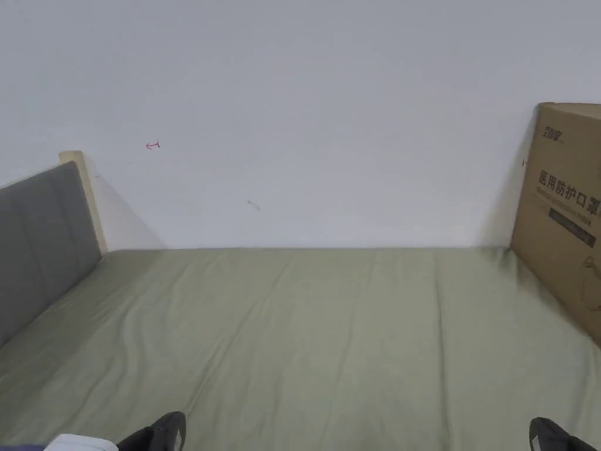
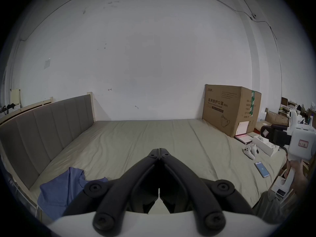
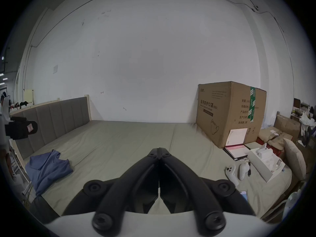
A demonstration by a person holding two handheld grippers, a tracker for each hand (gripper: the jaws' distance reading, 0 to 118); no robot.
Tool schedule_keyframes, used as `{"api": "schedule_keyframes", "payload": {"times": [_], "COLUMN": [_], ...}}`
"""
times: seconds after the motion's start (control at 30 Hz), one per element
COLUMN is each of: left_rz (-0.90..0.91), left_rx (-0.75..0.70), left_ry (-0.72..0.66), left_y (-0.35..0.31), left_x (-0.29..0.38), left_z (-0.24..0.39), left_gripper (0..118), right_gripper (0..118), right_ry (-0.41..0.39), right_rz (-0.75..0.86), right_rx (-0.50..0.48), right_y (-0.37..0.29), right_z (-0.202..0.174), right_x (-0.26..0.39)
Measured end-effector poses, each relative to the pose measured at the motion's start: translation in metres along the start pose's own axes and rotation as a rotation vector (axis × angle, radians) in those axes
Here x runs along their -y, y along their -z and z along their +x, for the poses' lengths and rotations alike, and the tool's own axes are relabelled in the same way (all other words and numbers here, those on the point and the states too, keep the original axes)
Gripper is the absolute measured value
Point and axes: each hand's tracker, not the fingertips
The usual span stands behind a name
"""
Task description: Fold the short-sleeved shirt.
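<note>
- The blue shirt (image 3: pixel 47 169) lies crumpled at the bed's (image 3: pixel 119 141) near left corner, untouched.
- Left gripper (image 2: pixel 159 151) is nearer; both it and the right gripper (image 3: pixel 159 150) have jaws closed, empty.

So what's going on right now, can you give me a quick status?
Left gripper shut, right gripper shut, both empty above the bed. Blue shirt crumpled at the bed's left edge, untouched. Nothing in the way.

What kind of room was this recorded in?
Probably a workshop or storeroom with a bed set up in it, not a home bedroom: a bare green mattress with a padded headboard, a big cardboard box, and stacked clutter beyond it.
</note>
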Motion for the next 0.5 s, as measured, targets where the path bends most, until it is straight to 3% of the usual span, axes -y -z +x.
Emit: {"api": "schedule_keyframes", "payload": {"times": [0.33,0.5], "left_rz": [0.038,0.055], "left_rx": [-0.047,-0.074], "left_ry": [0.002,-0.011], "left_y": [-0.008,-0.018], "left_x": [-0.013,-0.012], "left_z": [0.001,-0.012], "left_gripper": [0,0], "right_gripper": [0,0], "right_ry": [0.027,0.000], "right_rz": [-0.025,-0.027], "right_rx": [-0.014,-0.047], "right_y": [0.003,0.010], "right_z": [-0.008,-0.023], "right_x": [-0.003,-0.005]}}
